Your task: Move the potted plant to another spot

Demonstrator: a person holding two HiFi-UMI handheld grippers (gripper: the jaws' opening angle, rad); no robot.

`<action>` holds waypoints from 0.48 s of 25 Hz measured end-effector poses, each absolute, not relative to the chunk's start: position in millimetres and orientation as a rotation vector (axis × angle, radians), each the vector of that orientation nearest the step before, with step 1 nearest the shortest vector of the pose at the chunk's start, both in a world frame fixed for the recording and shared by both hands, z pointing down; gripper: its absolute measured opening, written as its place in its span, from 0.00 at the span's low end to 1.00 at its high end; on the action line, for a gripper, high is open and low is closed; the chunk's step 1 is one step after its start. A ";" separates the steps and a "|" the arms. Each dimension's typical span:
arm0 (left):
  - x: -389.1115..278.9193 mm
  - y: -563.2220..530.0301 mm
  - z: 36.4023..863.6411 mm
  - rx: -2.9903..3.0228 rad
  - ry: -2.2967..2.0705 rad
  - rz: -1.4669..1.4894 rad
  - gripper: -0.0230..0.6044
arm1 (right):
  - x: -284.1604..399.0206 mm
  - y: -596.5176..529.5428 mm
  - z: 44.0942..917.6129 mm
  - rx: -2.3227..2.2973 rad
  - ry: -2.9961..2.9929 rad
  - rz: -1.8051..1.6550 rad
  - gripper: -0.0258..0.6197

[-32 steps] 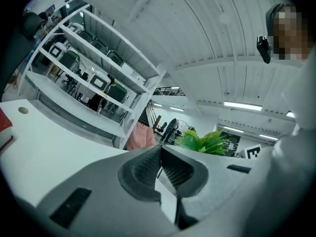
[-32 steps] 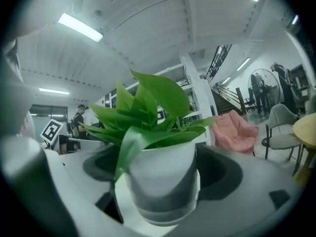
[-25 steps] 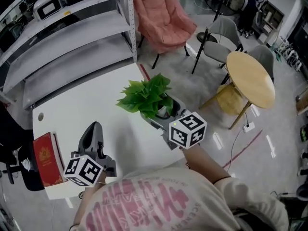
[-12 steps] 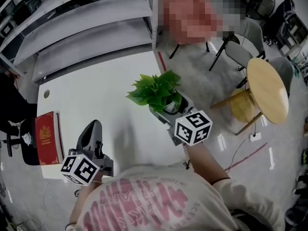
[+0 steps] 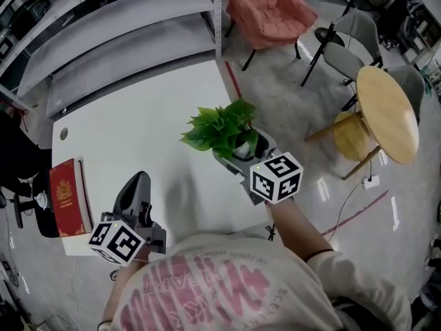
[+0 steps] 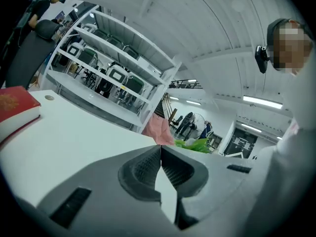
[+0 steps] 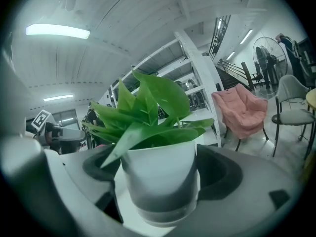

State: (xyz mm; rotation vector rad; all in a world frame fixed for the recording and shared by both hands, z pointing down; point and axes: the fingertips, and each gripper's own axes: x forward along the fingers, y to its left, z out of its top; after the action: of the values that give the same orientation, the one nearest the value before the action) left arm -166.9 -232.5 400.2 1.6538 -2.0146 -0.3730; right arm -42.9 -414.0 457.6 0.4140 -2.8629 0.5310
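Observation:
The potted plant (image 5: 219, 126), green leaves in a white pot (image 7: 158, 181), stands near the right edge of the white table (image 5: 138, 116). My right gripper (image 5: 242, 154) reaches in from the near side, and its two grey fingers (image 7: 217, 177) press against the pot's sides, shut on it. Whether the pot's base touches the table I cannot tell. My left gripper (image 5: 136, 183) lies low over the table's near left part, well apart from the plant. Its jaws meet at the tips (image 6: 160, 151), with nothing held.
A red book (image 5: 67, 197) lies at the table's left edge. Grey shelving (image 5: 117, 40) runs along the far side. To the right, off the table, stand a pink chair (image 5: 265, 5), grey chairs (image 5: 344, 47) and a round wooden table (image 5: 386, 112).
The head view has shifted, so everything sits a little differently in frame. Relative to the table, both grippers and the plant stay about where they were.

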 end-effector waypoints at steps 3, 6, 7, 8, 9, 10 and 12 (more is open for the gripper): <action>-175.4 -231.3 401.5 1.581 -2.024 -0.358 0.04 | -43.4 -411.8 453.8 0.408 -2.846 0.537 0.80; -184.7 -239.2 390.0 1.549 -2.008 -0.361 0.04 | -49.0 -410.4 444.5 0.401 -2.821 0.556 0.80; -184.7 -244.3 384.3 1.558 -1.999 -0.346 0.04 | -50.5 -411.0 440.8 0.400 -2.813 0.564 0.80; -183.1 -249.3 379.2 1.574 -1.990 -0.327 0.04 | -51.1 -411.7 437.8 0.400 -2.807 0.570 0.80; -181.0 -253.3 375.1 1.590 -1.982 -0.308 0.04 | -50.9 -412.0 435.9 0.399 -2.801 0.575 0.80; -179.3 -256.0 372.1 1.603 -1.978 -0.292 0.04 | -50.3 -411.9 434.9 0.398 -2.797 0.580 0.80; -179.2 -257.9 369.2 1.610 -1.980 -0.269 0.04 | -49.6 -410.6 433.9 0.392 -2.797 0.595 0.80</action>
State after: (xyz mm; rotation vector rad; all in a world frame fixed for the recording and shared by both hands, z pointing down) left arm -179.2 -257.9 369.2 1.6096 -1.9796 -0.2694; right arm -49.6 -410.6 433.9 0.3918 -2.7969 0.5954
